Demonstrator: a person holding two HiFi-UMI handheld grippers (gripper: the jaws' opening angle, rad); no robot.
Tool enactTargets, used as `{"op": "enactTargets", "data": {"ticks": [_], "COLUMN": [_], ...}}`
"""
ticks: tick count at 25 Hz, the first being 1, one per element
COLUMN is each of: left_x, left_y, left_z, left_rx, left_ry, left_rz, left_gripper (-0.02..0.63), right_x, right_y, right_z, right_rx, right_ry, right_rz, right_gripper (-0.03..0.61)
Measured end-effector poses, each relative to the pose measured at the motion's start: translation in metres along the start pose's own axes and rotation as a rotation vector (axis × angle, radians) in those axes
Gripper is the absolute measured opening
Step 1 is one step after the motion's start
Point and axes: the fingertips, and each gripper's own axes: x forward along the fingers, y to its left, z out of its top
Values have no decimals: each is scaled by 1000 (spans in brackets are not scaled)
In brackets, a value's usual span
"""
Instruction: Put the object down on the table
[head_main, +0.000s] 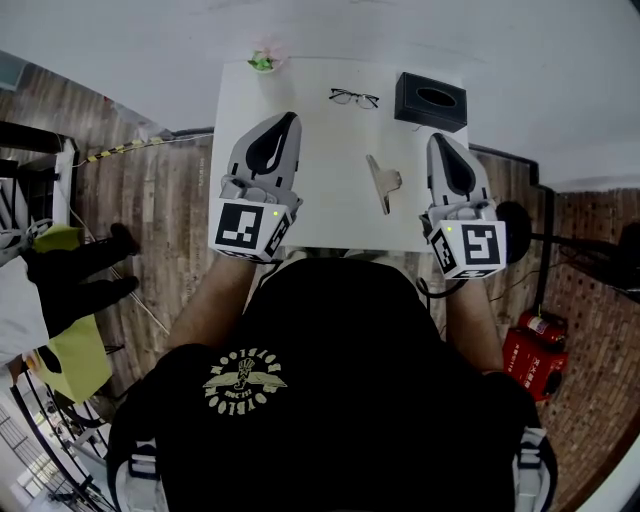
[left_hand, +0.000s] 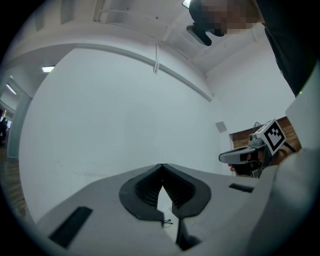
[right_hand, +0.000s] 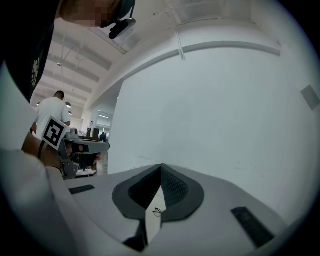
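Jaws on left gripper (head_main: 287, 120) and right gripper (head_main: 439, 141) were pressed together, empty; a low sweep could knock the centre-right clip (head_main: 383, 182) off the table (head_main: 320, 215).

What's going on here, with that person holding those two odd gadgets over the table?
A person at a small white table holds a hand-held gripper in each hand. The left gripper and the right gripper both hover above the table, pointing roughly level, jaws together and nothing held. A grey clip-like object lies on the table between them, with thin black-framed glasses and a black tissue box further back.
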Motion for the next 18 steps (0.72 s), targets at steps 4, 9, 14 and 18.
{"op": "enactTargets", "data": {"ticks": [4,9,14,18], "left_x": [-3,-5,-8,-9], "left_y": [-8,-17,-29,-38], "left_z": [2,5,4,1], "left_rx": [-4,-5,2,7], "left_ry": [4,1,14,23], "left_rz": [9,24,36,49], "left_gripper": [6,6,6,6], "right_x": [-7,-14,-22,-27], "right_y": [2,-3,-8,-14], "right_z": [10,4,-4,-10], "right_rx": [-21,-27,-11,-4], "right_ry": [-23,-21,-11,-4], "right_rz": [20,29,50,56], "right_gripper": [0,0,-2,0]}}
